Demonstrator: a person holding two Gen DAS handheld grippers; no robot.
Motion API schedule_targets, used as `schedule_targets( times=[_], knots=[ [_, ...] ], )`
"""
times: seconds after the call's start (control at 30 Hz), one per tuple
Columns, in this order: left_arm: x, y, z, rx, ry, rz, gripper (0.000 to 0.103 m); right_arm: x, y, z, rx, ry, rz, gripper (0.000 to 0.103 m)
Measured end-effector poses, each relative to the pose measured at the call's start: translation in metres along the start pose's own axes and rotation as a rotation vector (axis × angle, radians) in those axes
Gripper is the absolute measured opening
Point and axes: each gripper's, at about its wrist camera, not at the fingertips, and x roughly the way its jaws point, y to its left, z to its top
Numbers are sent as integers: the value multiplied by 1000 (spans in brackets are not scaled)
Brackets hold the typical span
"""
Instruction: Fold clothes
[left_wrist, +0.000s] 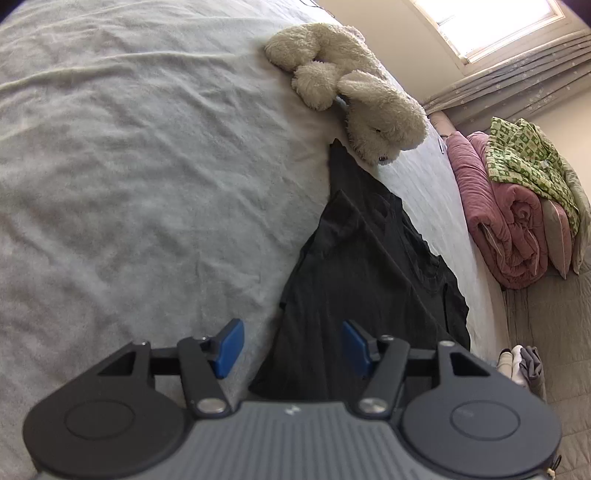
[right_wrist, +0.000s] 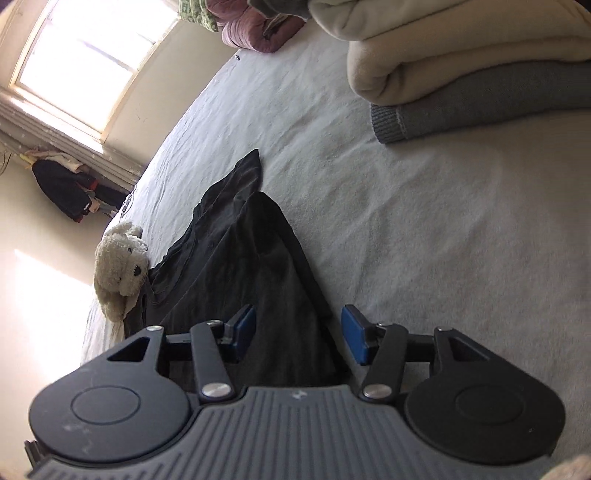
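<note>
My left gripper (left_wrist: 293, 347) has a ribbed grey body, and two round black discs sit at its sides. Black link arms are pinned with silver screws and end in blue rectangular pads (left_wrist: 231, 347). My right gripper (right_wrist: 301, 334) is built the same: grey ribbed housing, scuffed black discs, silver screws, blue pads (right_wrist: 354, 334). A small white mark sits on each housing's front edge.

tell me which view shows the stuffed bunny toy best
The left wrist view: the stuffed bunny toy lies large and whole on the bed, head near the black shirt. The right wrist view shows it small at the bed's edge.
</note>
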Motion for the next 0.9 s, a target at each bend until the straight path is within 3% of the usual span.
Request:
schedule_targets(
  times=[0.13,0.2,0.37,0.5,0.53,0.57,0.6,0.7,0.8,0.9],
  knots=[
    [-8,20,-10,-80,66,-79,60,-26,-16,-8,79,59,41,56],
    [-5,29,-17,-142,53,-115,58,-28,-17,-17,64,76,56,56],
    [15,28,-47,-252,-71,-185,52,-14,-18,-33,108,14,115,52],
    [24,2,-62,-188,-169,-124,46,6,-5,-40,101,-34,125,44],
    [27,-2,-63,-180,-181,-99,34,11,-1,-42,91,-45,119,40],
    [30,-6,-64,-174,-193,-73,23,14,1,-43,89,-57,104,27],
    [33,-6,-64,-186,-194,-52,6,18,2,-44,95,-69,77,7],
    [33,-5,-60,-227,-194,-46,4,20,6,-46,106,-112,19,1],
    [22,-2,-58,-235,-197,-44,3,14,26,-49,13,-157,-63,1],
    [10,-5,-57,-241,-200,-44,3,5,35,-47,-3,-171,-67,1]
  ],
)
